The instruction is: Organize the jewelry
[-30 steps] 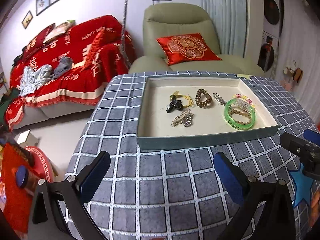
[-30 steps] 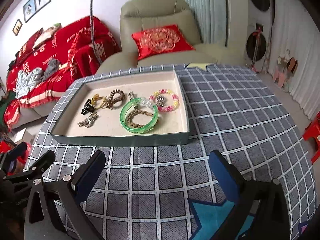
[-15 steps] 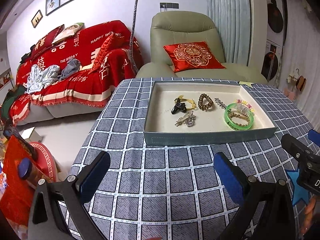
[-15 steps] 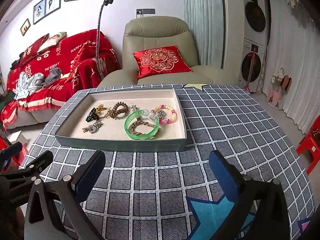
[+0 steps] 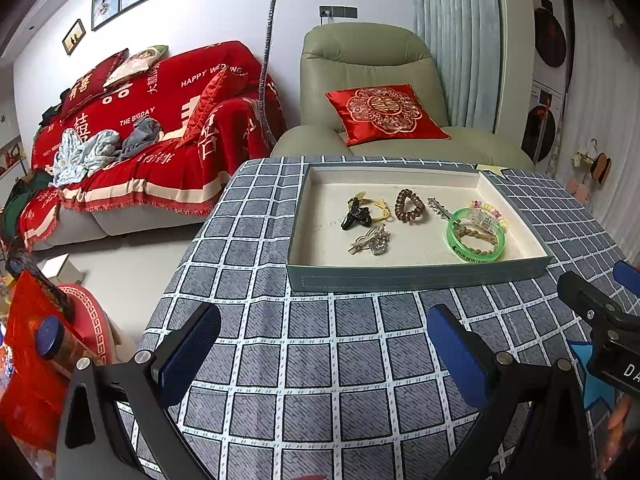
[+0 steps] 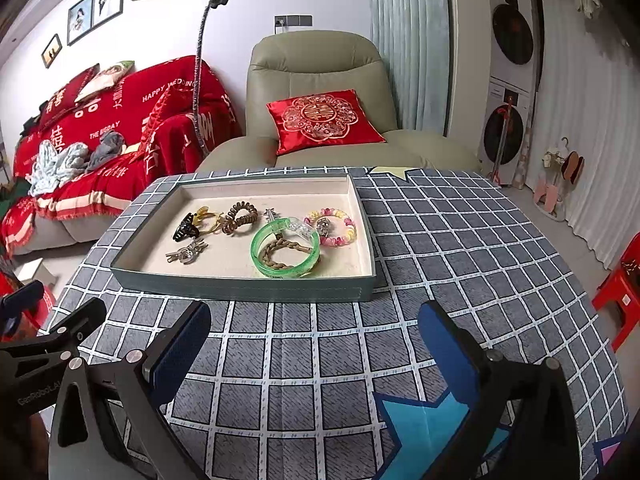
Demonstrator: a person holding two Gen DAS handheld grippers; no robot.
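A grey-green tray [image 5: 416, 276] [image 6: 240, 290] with a cream lining stands on the checked tablecloth. In it lie a green bangle [image 5: 476, 236] [image 6: 285, 247] around a brown braided band, a pink and yellow bead bracelet [image 6: 332, 227], a brown coil hair tie [image 5: 409, 205] [image 6: 240, 216], a black claw clip [image 5: 356, 216] [image 6: 185, 230] with a yellow tie, and a silver clip [image 5: 372, 240] [image 6: 187, 253]. My left gripper [image 5: 324, 356] is open and empty, above the cloth in front of the tray. My right gripper [image 6: 316, 356] is open and empty, also in front of the tray.
The table's left edge [image 5: 176, 264] drops to the floor. A green armchair [image 5: 376, 92] with a red cushion stands behind the table, a red-covered sofa [image 5: 132, 136] to the left. A red stool [image 6: 620, 296] stands at the right. A blue star patch [image 6: 416, 428] marks the cloth.
Both grippers have drawn back and tilted up from the tray, so it looks smaller and farther. The jaws stay open. Nothing in the tray has moved.
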